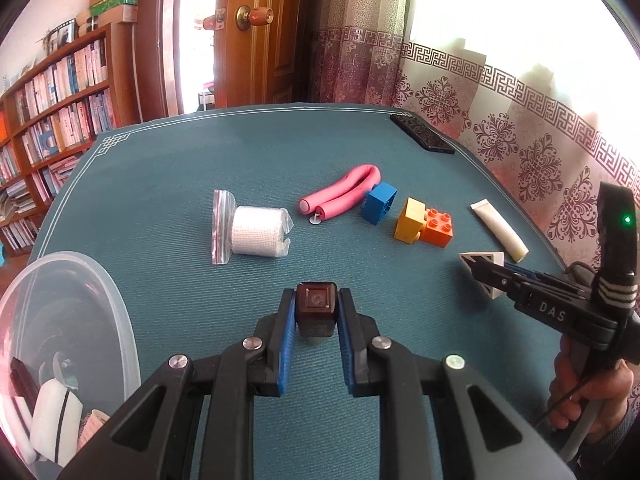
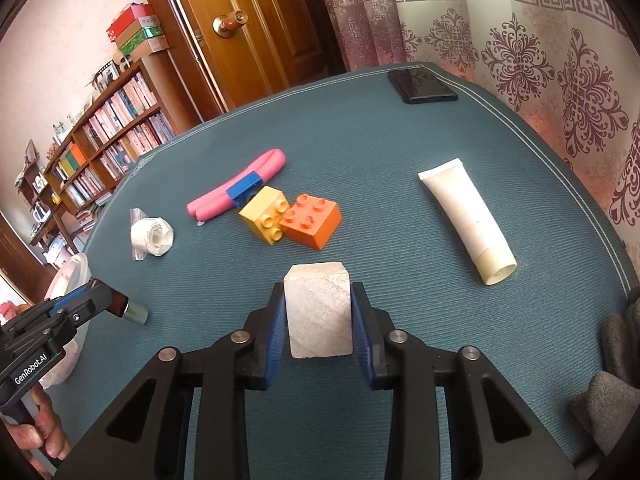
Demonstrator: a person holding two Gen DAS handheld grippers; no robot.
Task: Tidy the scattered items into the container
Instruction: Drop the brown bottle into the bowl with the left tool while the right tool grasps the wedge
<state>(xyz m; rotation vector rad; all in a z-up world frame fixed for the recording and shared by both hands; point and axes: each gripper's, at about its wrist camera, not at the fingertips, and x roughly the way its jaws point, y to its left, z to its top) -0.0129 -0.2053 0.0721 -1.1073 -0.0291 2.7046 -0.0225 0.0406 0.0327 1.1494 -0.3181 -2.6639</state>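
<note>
At lower centre, the left gripper [image 1: 316, 316] pinches a small dark-brown square-capped bottle [image 1: 315, 307]; the right gripper [image 2: 318, 312] clamps a pale stone-like block [image 2: 319, 314], both apparently bound for the clear plastic container [image 1: 80, 280] at lower left.

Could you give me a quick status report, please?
Left tongs shut on brown bottle. Right tongs shut on white block. Container left, path clear.

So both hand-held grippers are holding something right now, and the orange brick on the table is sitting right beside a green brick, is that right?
Not quite. The left hand-held gripper grips a small dark brown bottle and the right hand-held gripper grips a pale block, but the orange brick sits beside a yellow brick, not a green one. The right wrist view shows this clearly.
</note>
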